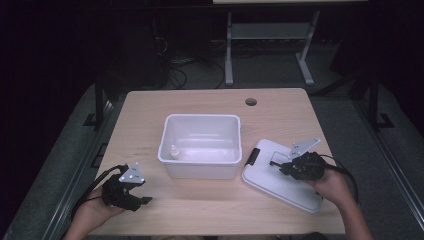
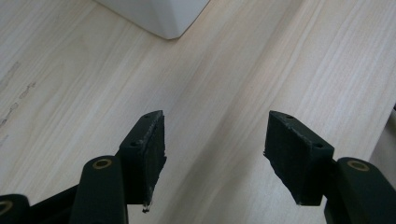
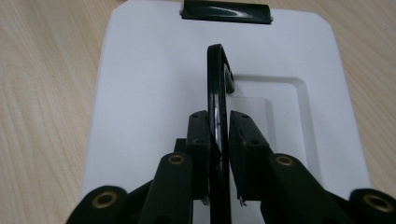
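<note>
table: pale wood, smooth, matt
lid: white plastic, smooth
handle: black plastic, very shiny
bin: white plastic, smooth
left gripper pads: black, rough, matt

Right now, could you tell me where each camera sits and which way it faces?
High view: above the person's side, looking forward and down at the table; both forearms enter below.
Left gripper view: rides the left gripper, jaws apart over bare wood, bin corner ahead.
Right gripper view: rides the right gripper, clamping the lid handle.
Shared: the bin and lid also appear from above.
</note>
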Motion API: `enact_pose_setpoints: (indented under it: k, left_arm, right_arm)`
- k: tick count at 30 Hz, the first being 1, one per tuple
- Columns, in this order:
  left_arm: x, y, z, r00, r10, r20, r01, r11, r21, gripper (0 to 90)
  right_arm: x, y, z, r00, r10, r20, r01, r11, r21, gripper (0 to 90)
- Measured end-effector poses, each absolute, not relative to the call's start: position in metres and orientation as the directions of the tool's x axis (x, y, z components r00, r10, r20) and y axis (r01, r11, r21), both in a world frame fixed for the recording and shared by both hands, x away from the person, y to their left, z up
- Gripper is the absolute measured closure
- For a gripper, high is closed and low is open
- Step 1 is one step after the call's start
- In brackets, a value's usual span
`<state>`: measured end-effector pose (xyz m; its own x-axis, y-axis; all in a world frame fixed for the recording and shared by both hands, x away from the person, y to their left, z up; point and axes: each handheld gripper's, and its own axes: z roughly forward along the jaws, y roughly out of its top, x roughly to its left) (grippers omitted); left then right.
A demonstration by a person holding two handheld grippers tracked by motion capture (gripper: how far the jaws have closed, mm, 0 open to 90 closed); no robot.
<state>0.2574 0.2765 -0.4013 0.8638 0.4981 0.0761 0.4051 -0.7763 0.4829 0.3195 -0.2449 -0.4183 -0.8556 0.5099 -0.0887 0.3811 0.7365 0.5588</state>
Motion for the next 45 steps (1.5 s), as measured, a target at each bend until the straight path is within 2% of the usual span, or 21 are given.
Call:
enact_pose_setpoints:
  k: [30, 45]
  left_arm:
    - [0.266, 0.273, -0.405, 0.859, 0.509, 0.06, 0.404, -0.745, 0.531, 36.1]
    - [0.264, 0.278, -0.407, 0.852, 0.521, 0.053, 0.41, -0.726, 0.551, 36.0]
  right_arm:
    - [0.338, -0.256, -0.414, -0.867, 0.495, -0.06, 0.383, 0.737, 0.558, 83.7]
    - [0.334, -0.261, -0.395, -0.872, 0.484, -0.076, 0.355, 0.731, 0.583, 83.8]
